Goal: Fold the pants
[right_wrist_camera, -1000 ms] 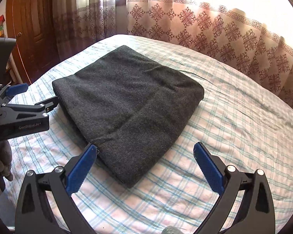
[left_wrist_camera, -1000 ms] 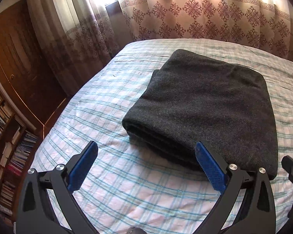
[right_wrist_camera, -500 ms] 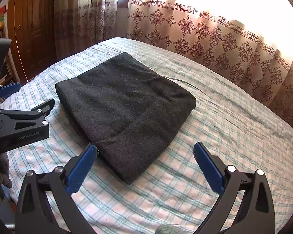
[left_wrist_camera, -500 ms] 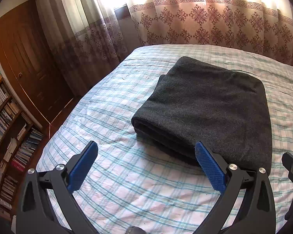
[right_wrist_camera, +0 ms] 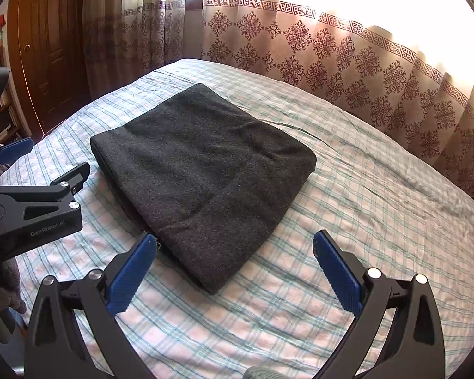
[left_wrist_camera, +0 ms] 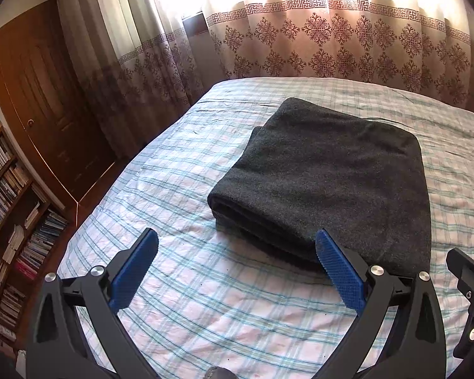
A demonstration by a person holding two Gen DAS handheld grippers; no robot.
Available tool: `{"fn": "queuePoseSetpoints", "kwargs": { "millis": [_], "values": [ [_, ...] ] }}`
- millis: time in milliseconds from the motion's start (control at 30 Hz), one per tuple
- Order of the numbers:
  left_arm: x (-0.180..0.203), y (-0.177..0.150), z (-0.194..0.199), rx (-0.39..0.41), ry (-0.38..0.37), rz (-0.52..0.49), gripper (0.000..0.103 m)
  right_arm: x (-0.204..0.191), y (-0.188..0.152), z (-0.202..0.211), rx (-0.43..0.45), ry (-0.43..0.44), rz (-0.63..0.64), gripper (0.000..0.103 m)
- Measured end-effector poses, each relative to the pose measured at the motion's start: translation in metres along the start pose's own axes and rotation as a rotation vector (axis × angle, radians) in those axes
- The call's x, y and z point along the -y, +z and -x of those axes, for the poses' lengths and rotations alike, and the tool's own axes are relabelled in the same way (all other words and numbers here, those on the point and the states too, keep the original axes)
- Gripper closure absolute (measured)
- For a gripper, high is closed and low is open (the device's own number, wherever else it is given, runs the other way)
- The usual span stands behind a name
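pants point(left_wrist_camera: 331, 177): dark grey, already folded into a thick squarish bundle, laid flat on the bed, roughly mid-mattress. Stacked layers are seen along the near-left edge in the left wrist view. Nothing is touching them.

bed point(left_wrist_camera: 205, 300): covered with a checked sheet in white, pink and teal. A few creases are seen on the far side, otherwise pretty smooth.

left tool point(left_wrist_camera: 237, 265): spread wide, nothing pinched between the blue pads. It's held above the sheet just near of the bundle's left corner. The right pad overlaps the pants' near edge in the picture, but actual contact can't be told.

right tool point(right_wrist_camera: 235, 265): also spread wide and empty, held over the near edge of the bed. The bundle's near corner is framed between its pads; the left pad sits just beside the fabric edge, whether touching can't be made out.

left tool as seen from the right wrist point(right_wrist_camera: 52, 170): found at the left, beside the bundle's left edge, apart from it. "GenRobot.AI" is printed on its body.

curtains point(right_wrist_camera: 331, 60): patterned, brown-on-beige, hung along the far side, strongly backlit.

door point(left_wrist_camera: 47, 110): dark wood, far left.

bookshelf point(left_wrist_camera: 9, 214): packed with books, left of the bed.
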State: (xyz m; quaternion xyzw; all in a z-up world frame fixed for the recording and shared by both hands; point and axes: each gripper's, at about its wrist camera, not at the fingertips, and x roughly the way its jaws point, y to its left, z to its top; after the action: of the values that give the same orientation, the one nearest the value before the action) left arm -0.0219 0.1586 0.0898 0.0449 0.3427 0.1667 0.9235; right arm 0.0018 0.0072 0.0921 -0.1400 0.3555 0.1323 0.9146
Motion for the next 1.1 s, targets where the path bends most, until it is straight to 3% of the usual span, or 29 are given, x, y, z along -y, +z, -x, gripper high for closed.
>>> {"fn": "queuePoseSetpoints", "kwargs": {
  "millis": [733, 933, 1100],
  "values": [
    [0.001, -0.001, -0.007, -0.009, 0.01, -0.016, 0.002, -0.005, 0.005, -0.006, 0.008, -0.029, 0.029, 0.005],
    [0.0, -0.002, -0.011, -0.013, 0.021, -0.025, 0.002, -0.005, 0.003, -0.001, 0.067, -0.048, 0.029, 0.005],
    [0.0, -0.001, -0.011, -0.02, 0.009, -0.022, 0.002, -0.003, 0.004, -0.002, 0.056, -0.056, 0.032, 0.005]
  ]
}}
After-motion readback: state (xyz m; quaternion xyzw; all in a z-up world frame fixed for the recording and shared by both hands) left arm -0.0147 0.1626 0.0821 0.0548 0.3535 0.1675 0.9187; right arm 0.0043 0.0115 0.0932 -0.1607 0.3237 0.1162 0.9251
